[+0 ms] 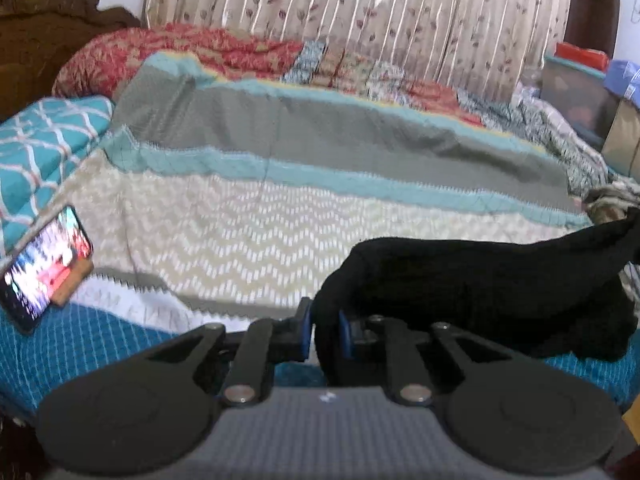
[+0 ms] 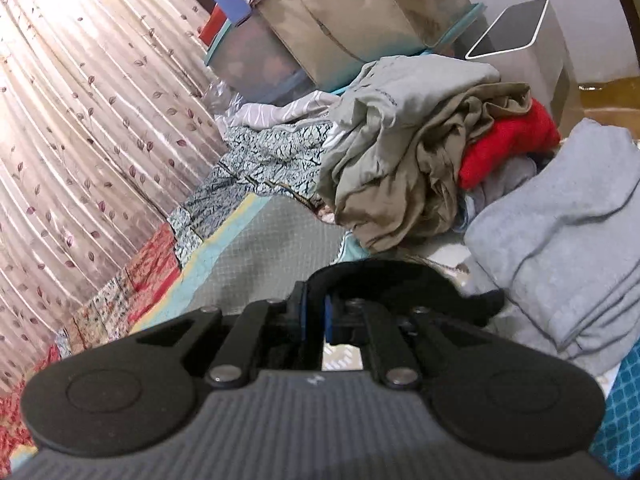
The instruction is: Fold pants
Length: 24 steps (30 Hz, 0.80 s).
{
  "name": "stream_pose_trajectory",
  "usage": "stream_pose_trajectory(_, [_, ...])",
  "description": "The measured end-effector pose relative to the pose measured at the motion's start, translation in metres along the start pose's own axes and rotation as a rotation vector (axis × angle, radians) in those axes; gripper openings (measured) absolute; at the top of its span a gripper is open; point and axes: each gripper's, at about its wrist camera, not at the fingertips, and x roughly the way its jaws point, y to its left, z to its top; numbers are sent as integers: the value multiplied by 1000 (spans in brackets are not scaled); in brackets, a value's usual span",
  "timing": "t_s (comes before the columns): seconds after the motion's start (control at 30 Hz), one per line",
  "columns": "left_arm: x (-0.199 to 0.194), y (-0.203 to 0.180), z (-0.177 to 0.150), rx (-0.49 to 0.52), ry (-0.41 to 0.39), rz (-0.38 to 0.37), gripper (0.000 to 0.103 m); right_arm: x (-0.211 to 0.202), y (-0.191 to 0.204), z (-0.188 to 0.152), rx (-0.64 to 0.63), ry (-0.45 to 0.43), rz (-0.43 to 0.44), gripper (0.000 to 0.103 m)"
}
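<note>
The black pants (image 1: 500, 288) hang in a bunch above the bed, stretching from my left gripper (image 1: 325, 332) off to the right. The left gripper is shut on a fold of the black cloth between its blue pads. In the right wrist view my right gripper (image 2: 316, 320) is shut on another part of the black pants (image 2: 400, 284), which arch over the fingers and trail to the right. Both grippers hold the pants lifted over the bedspread (image 1: 280, 208). Most of the pants' shape is hidden.
A lit phone (image 1: 44, 264) leans on a teal pillow (image 1: 44, 148) at the left. A heap of unfolded clothes (image 2: 420, 152) and folded grey garments (image 2: 568, 232) lie on the bed's right side. Storage boxes (image 2: 340, 20) and a curtain (image 1: 360, 20) stand behind.
</note>
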Motion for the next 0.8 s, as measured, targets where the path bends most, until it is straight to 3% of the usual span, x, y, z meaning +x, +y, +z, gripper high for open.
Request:
stream_pose_trajectory(0.13, [8,11,-7,-42,45,-6,20,12,-7,-17,-96,75,-110,13])
stream_pose_trajectory(0.23, [6,13,-13,-44,55,-6,22,13,-34,-28,-71,80,-214,17])
stream_pose_trajectory(0.3, [4,16,-16,-45,56,39,45,11,-47,-36,-80,77,-280,21])
stream_pose_trajectory(0.43, [-9,35,-12,-124,23,39,46,1,-55,-46,-108,92,-283,25])
stream_pose_trajectory(0.47, [-12,35,-11,-120,9,36,51,-1,-54,-49,-120,89,-278,27])
stream_pose_trajectory(0.5, [-15,33,-9,-102,-5,32,59,-4,-52,-51,-134,87,-274,29])
stream_pose_trajectory(0.67, [-8,0,5,96,-47,36,77,-6,-47,-51,-141,95,-261,38])
stream_pose_trajectory(0.8, [18,-33,21,302,-68,-50,93,-11,-46,-53,-141,93,-255,39])
